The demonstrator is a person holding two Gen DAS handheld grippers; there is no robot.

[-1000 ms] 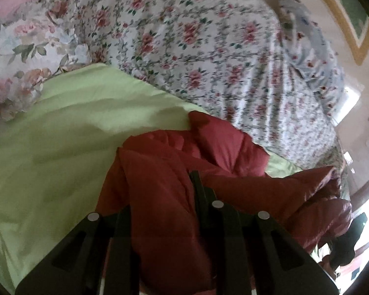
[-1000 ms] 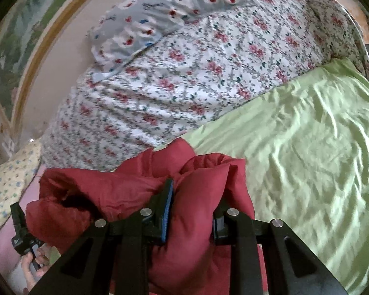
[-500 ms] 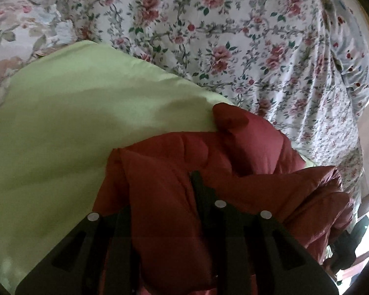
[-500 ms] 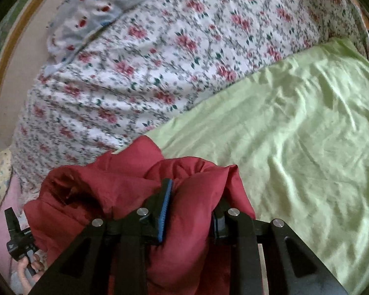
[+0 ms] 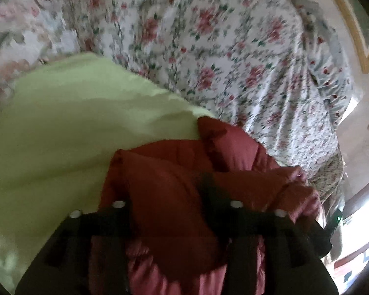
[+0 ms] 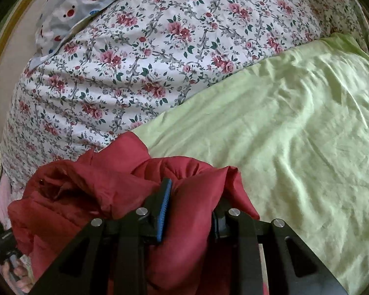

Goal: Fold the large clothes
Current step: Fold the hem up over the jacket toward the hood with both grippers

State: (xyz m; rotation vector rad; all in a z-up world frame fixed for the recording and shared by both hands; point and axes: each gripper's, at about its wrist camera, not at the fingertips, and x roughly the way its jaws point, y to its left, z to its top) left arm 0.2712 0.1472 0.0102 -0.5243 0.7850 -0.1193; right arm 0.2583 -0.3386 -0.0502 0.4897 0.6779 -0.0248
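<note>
Left wrist view: motion-blurred, with window glare at lower right. Right wrist view: sharp, evenly lit. Both show fisheye-darkened corners.

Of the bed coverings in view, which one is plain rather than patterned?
The light green sheet. It has no print, while the quilt beside it is covered in pink roses and the pillow behind has red and blue figures.

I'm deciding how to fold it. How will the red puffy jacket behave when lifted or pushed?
The jacket bunches in soft folds on the green sheet, so it will likely flop and sag. Its puffed quilting suggests it is light for its bulk and springs back. The smooth shell may slip; the right hand-held gripper pinches a thick wad.
</note>
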